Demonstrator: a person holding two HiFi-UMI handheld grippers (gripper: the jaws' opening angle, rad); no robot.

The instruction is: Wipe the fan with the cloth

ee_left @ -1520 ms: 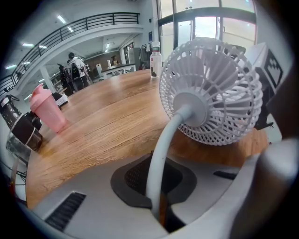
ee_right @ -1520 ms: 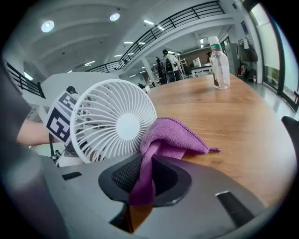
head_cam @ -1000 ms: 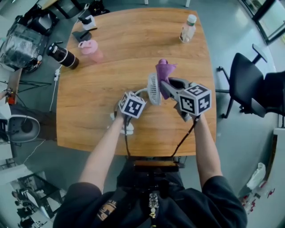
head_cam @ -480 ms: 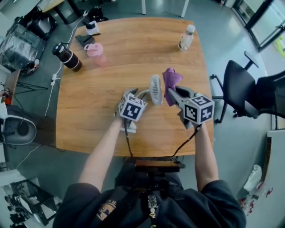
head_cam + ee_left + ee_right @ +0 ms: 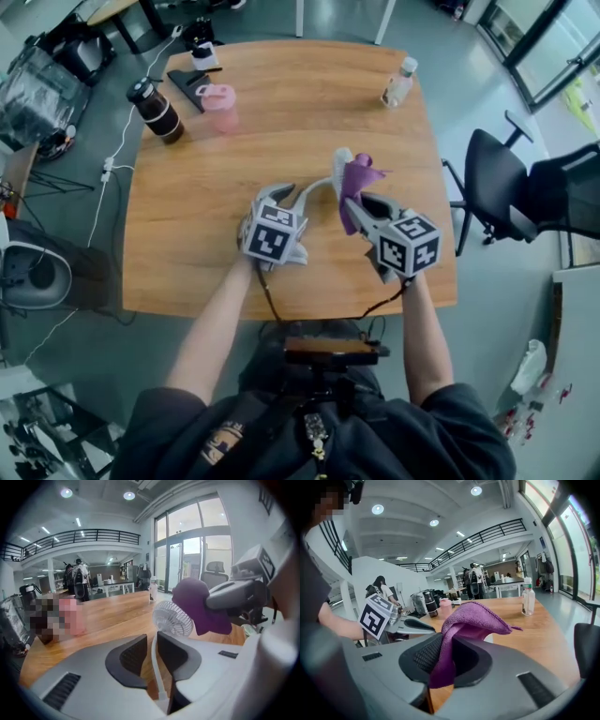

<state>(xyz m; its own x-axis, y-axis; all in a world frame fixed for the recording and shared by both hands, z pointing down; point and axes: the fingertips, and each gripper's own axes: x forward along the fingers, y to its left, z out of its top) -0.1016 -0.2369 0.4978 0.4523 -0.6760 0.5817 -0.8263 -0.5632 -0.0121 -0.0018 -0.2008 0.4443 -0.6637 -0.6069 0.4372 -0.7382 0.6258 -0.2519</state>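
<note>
A small white fan stands on a thin bendy neck [image 5: 153, 667], its round grille [image 5: 172, 618] [image 5: 338, 161] over the middle of the wooden table [image 5: 206, 206]. My left gripper [image 5: 281, 195] [image 5: 152, 656] has the neck between its jaws, which are closing; a gap still shows beside the left pad. My right gripper [image 5: 362, 202] [image 5: 443, 660] is shut on a purple cloth [image 5: 357, 178] [image 5: 471, 616]. The cloth [image 5: 197, 604] bunches against the right side of the grille and hides part of it.
At the table's far left stand a black flask [image 5: 157, 110] and a pink cup [image 5: 218, 101]. A clear bottle [image 5: 398, 84] is at the far right corner. A black office chair [image 5: 497, 187] stands right of the table. Bags and gear lie on the floor at left.
The left gripper let go of the fan near its base, rose and now sits around the neck. The right gripper carried the cloth to the right, and the fan head swung the same way.
</note>
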